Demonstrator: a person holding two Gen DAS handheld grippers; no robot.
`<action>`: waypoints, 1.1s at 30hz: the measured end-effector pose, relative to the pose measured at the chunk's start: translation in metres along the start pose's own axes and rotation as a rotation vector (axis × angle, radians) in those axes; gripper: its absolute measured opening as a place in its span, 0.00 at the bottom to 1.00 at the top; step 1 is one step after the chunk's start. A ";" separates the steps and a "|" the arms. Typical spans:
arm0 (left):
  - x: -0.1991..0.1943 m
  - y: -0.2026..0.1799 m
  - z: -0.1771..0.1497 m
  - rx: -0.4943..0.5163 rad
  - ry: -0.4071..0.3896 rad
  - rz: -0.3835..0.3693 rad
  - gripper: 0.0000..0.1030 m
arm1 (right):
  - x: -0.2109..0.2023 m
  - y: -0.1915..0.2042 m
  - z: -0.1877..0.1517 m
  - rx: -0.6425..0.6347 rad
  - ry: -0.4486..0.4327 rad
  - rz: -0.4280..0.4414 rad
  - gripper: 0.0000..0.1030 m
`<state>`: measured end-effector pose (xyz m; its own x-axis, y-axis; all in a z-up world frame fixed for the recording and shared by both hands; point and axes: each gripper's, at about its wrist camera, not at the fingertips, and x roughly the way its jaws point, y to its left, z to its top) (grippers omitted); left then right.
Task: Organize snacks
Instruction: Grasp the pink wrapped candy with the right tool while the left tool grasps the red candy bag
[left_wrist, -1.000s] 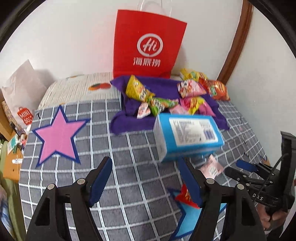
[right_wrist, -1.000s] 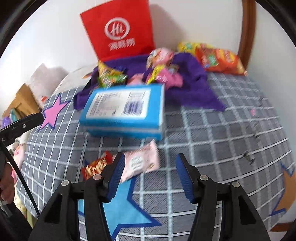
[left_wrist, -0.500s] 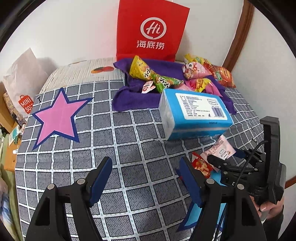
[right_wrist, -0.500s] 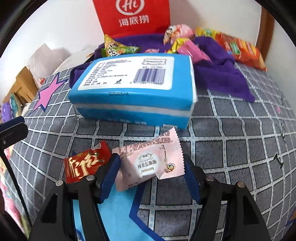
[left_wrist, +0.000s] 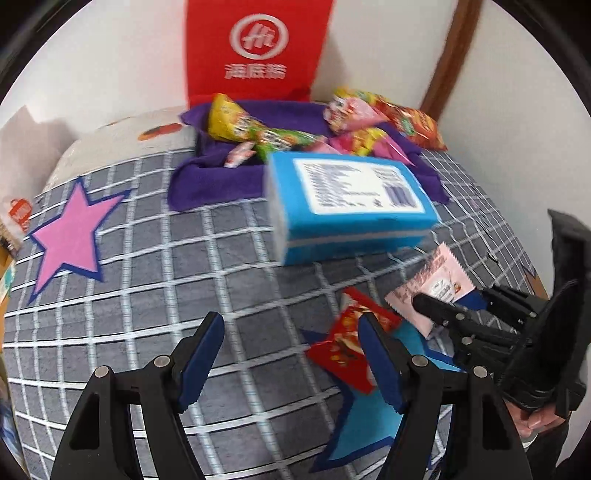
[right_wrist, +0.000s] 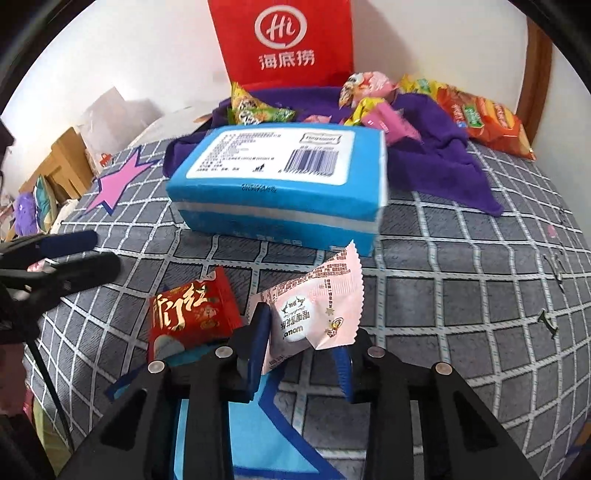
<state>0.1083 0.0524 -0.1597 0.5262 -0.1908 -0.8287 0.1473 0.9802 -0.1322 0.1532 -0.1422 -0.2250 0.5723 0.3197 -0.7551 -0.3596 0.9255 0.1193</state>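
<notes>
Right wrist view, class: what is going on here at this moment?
A person with a gripper in each hand is sorting snacks on a checked bedspread. The right gripper is shut on a pink snack packet, in front of a blue box. The left gripper hangs open beside a red snack packet, holding nothing. More snacks lie on a purple cloth behind.

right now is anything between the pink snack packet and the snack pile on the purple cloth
Yes. The blue tissue box lies on the bed directly between the pink packet, gripped in the right claw, and the purple cloth where the other snacks sit. It would need lifting over or carrying around.
</notes>
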 end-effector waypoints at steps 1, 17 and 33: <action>0.003 -0.004 0.000 0.007 0.004 -0.004 0.70 | -0.005 -0.003 0.000 0.008 -0.008 0.001 0.32; 0.049 -0.047 -0.008 0.107 0.103 -0.049 0.65 | -0.045 -0.052 -0.021 0.105 -0.063 -0.052 0.32; 0.028 -0.045 -0.006 0.112 0.067 -0.048 0.38 | -0.056 -0.048 -0.014 0.087 -0.072 -0.061 0.32</action>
<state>0.1115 0.0031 -0.1806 0.4594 -0.2301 -0.8579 0.2660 0.9572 -0.1143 0.1280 -0.2070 -0.1973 0.6438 0.2732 -0.7147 -0.2590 0.9568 0.1324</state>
